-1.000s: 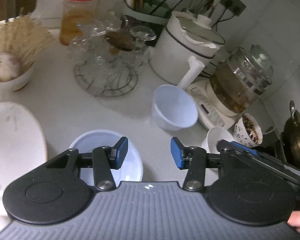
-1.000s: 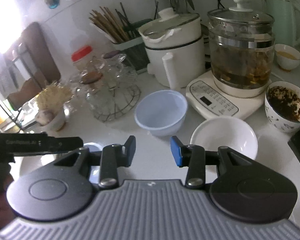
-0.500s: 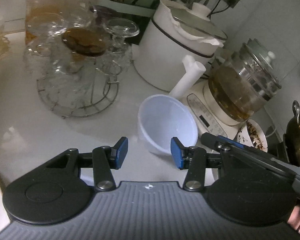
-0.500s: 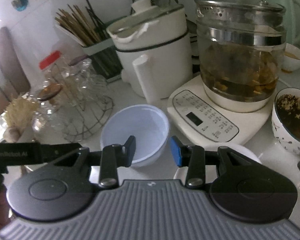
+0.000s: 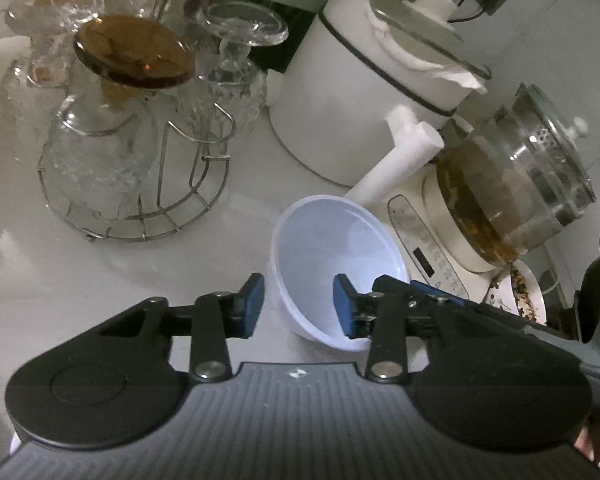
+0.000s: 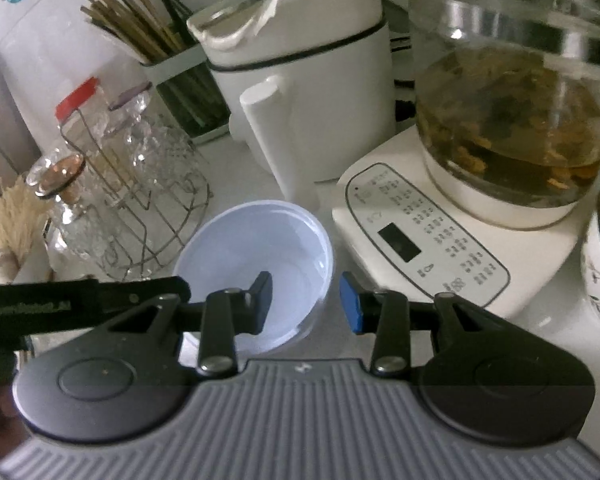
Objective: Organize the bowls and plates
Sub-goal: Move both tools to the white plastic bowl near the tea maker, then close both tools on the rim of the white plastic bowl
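Surface: white kitchen counter (image 5: 112,276), crowded with appliances along a white wall.
Left gripper (image 5: 298,306): angled down; jaws have just been closing, straddling the near-left rim of the pale plastic bowl (image 5: 332,240), pads not pressing.
Right gripper (image 6: 305,302): angled down, jaws part-open astride the same bowl's right rim, gripping nothing.
Writing: white lettering on the black bar at the right view's left edge, too blurred to read.
Bowl: translucent, round, smooth, beside the white cooker (image 6: 300,80) and glass kettle (image 6: 508,120).
Rack: wire rack (image 5: 140,184) holding cut-glass cups.
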`<state>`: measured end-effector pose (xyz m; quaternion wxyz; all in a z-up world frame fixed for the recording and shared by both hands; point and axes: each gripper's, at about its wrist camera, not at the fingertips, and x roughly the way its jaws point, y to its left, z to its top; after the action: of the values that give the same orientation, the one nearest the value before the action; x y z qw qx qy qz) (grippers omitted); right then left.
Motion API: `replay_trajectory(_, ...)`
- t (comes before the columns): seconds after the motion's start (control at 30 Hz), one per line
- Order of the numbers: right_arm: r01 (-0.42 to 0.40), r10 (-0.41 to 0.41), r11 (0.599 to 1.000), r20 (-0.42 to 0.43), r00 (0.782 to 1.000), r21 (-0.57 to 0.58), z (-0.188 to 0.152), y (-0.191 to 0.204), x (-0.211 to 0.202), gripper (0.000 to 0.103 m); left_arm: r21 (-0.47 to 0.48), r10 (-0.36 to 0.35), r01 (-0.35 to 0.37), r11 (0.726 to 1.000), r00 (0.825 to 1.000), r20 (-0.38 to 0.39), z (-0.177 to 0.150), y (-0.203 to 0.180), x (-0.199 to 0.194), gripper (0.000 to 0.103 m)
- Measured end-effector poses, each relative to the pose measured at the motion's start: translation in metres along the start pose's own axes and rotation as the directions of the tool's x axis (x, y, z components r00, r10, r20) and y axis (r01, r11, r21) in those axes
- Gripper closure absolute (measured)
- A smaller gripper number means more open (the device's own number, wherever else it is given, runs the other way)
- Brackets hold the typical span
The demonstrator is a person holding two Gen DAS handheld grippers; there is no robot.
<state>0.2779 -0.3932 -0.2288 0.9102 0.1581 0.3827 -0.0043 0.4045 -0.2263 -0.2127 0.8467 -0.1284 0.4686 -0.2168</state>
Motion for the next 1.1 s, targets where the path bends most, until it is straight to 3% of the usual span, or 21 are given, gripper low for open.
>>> replay_trajectory(0.17,0.003,-0.003,1.0,0.003,1.0,0.007,0.001,0.0,0.005,0.065,0.03,-0.005,0.005,1.0,1.0,0.003,0.001,-0.001,0.009,0.075)
replay_trajectory(0.4,0.018,-0.018,1.0,0.014,1.0,0.01,0.002,-0.005,0.004,0.08,0.052,-0.003,0.002,0.999,1.0,0.009,-0.001,-0.002,0.009,0.075)
replay_trajectory(0.53,0.009,-0.01,1.0,0.018,1.0,0.023,0.003,-0.006,-0.001,0.081,0.05,-0.006,0.006,0.999,1.0,0.007,-0.004,-0.004,0.004,0.075)
replay_trajectory(1.1,-0.06,0.06,0.998,0.04,0.997,0.006,0.027,0.033,-0.062,0.081,0.029,0.024,-0.025,0.999,0.999,0.044,0.013,-0.019,-0.081,0.075)
